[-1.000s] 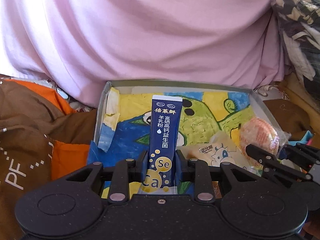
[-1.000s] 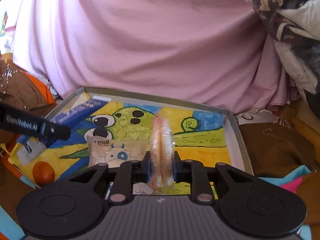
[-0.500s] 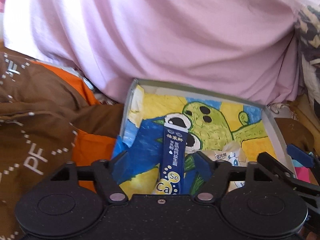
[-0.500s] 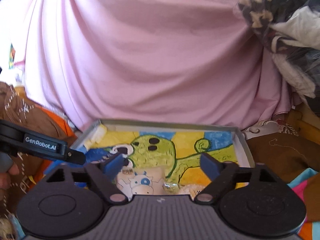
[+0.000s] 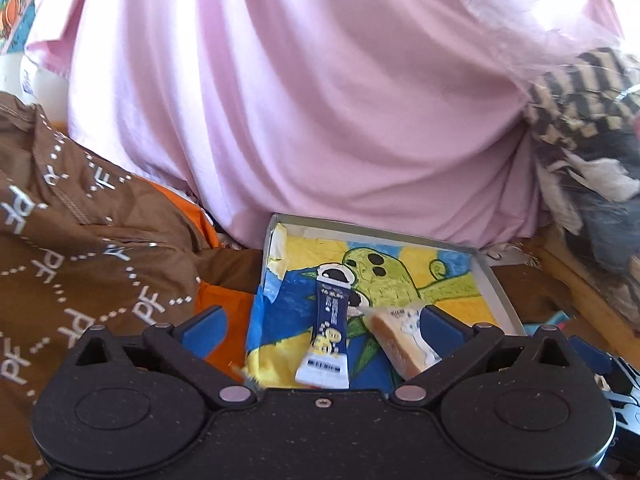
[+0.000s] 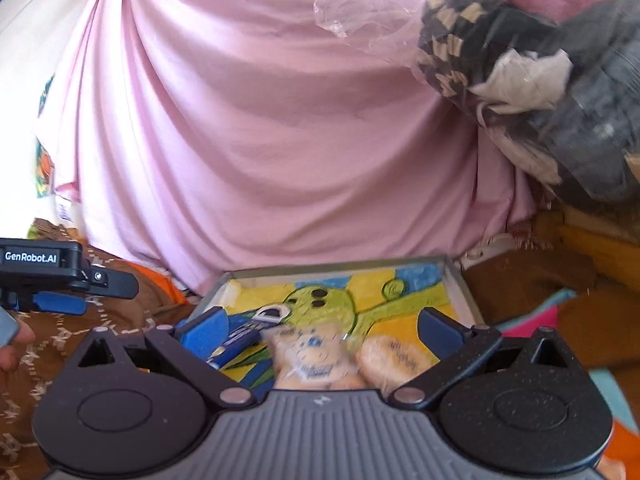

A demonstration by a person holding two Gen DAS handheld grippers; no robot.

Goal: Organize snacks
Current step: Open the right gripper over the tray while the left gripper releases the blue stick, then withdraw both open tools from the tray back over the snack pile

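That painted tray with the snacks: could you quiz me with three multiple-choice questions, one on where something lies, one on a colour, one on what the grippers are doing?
1. Where does the blue sachet lie?
A. in the tray
B. on the brown cloth
C. in a gripper

2. What colour is the cloth behind the tray?
A. green
B. pink
C. black

3. How are the left gripper and right gripper?
A. both shut
B. one shut
C. both open

Answers: 1 A, it rests flat on the painted floor. 2 B, pink folds fill the background. 3 C, blue pads stand wide apart, holding nothing.

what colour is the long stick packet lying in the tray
Dark blue with white ends and yellow dots; the stick packet shows best in the left wrist view.
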